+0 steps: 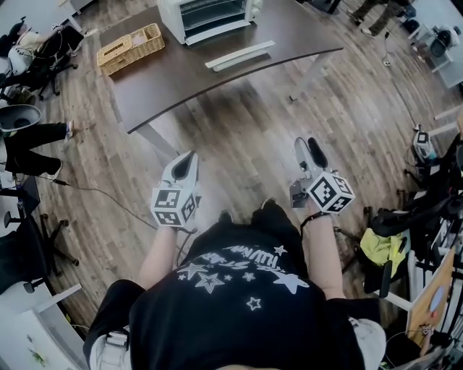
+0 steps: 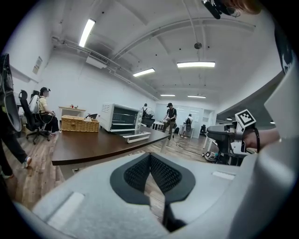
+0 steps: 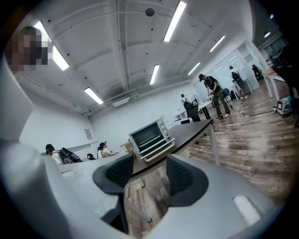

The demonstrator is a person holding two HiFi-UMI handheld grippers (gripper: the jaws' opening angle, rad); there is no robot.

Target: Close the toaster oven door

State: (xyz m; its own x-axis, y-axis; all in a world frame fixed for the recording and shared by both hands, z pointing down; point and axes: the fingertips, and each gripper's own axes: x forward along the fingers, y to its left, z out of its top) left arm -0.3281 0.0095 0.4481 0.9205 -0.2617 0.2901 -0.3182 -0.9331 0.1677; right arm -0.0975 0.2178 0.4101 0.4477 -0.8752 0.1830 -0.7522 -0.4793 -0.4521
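You are at the approach, I judge: nothing touches the oven (image 1: 211,16) yet, and its door (image 1: 240,55) lies dropped open, flat out from the front toward the near edge of the table (image 1: 217,83).

Your left tongs (image 1: 187,165) are closed, pads together with nothing between them. Your right tongs (image 1: 307,147) stand wide open and empty; through their gap you see only floor.

To do this well, step in until the door's free edge is within easy reach, rather than stretching. You need no grip here. Bring one pair of tongs low, slide the tips under the free edge near its middle, and lift so the door swings up on its hinge. Then push it flat against the oven face until it seats. Push square on; a shove at one corner may skid the oven back along the table. The closed left pair looks like the better pusher, being one solid tip.

The oven sits at the far side of the table, beside the basket (image 1: 131,48), well apart from both tongs, with open floor between. It lies ahead of you, more in line with the left pair than the right. Both pairs point roughly toward the table.
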